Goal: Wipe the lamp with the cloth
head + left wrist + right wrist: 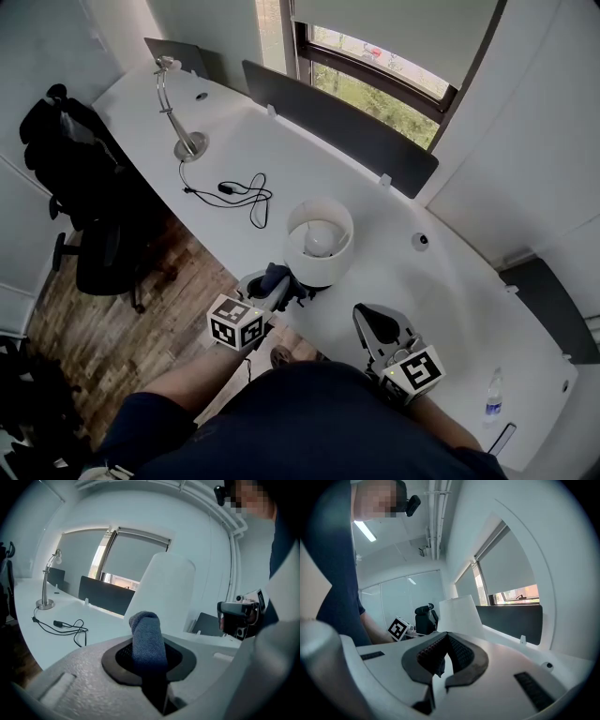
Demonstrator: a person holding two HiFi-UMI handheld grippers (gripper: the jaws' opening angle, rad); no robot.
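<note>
A white table lamp [319,239] with a round shade stands near the front edge of the white desk [450,291]. My left gripper [272,286] is shut on a folded blue cloth [277,278] just left of the shade's lower part. In the left gripper view the cloth [147,639] sticks up from the left gripper [147,660], with the lamp [166,588] close behind; I cannot tell whether they touch. My right gripper [378,325] hangs to the right of the lamp, jaws together and empty. The right gripper view shows that right gripper [444,660] and the lamp [459,613] beyond it.
A silver desk lamp [178,112] and a loose black cable [239,192] lie on the desk's left part. A dark divider panel [347,127] runs along the back. A small round fitting [421,241] and a water bottle [494,394] are at right. An office chair [94,234] stands left.
</note>
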